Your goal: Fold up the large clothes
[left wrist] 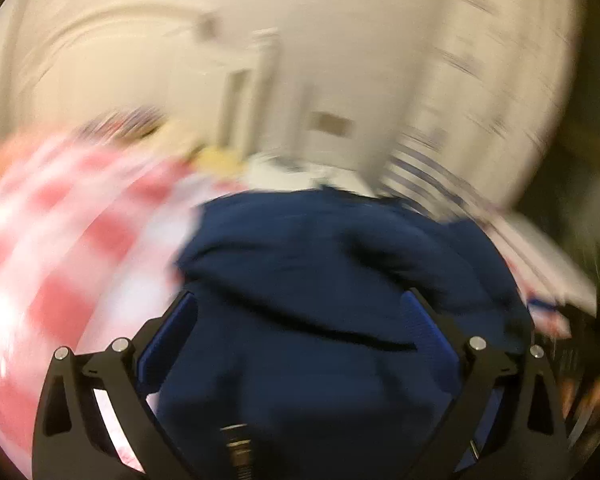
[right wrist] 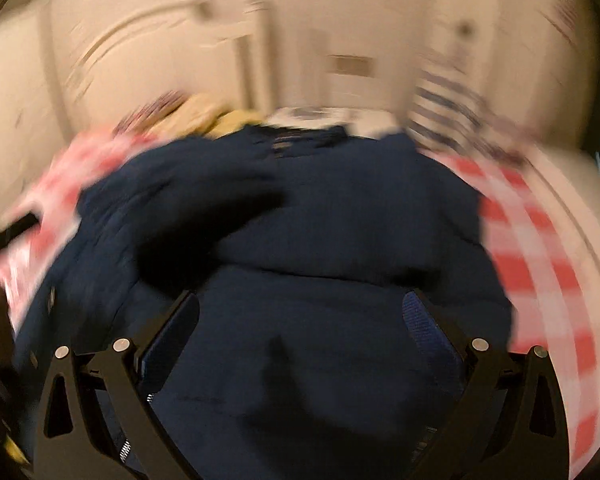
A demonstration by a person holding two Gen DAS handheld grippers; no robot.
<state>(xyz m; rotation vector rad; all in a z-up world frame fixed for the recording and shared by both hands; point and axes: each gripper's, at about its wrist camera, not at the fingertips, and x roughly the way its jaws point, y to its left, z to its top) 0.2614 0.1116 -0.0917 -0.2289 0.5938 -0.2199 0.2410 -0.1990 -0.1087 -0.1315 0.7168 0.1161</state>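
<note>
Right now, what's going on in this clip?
A person is folding clothes with two handheld grippers. Both the left gripper and right gripper stand open over a navy garment, gripping nothing. The garment lies rumpled on a red-checked cloth. Both views are heavily blurred.

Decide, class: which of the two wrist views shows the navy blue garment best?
The right wrist view: the navy blue garment fills most of the frame, with a fold across it and red-checked cloth on both sides, though blurred. The left wrist view shows less of the garment, lower in the frame, equally blurred, with the checked cloth mostly on its left.
</note>
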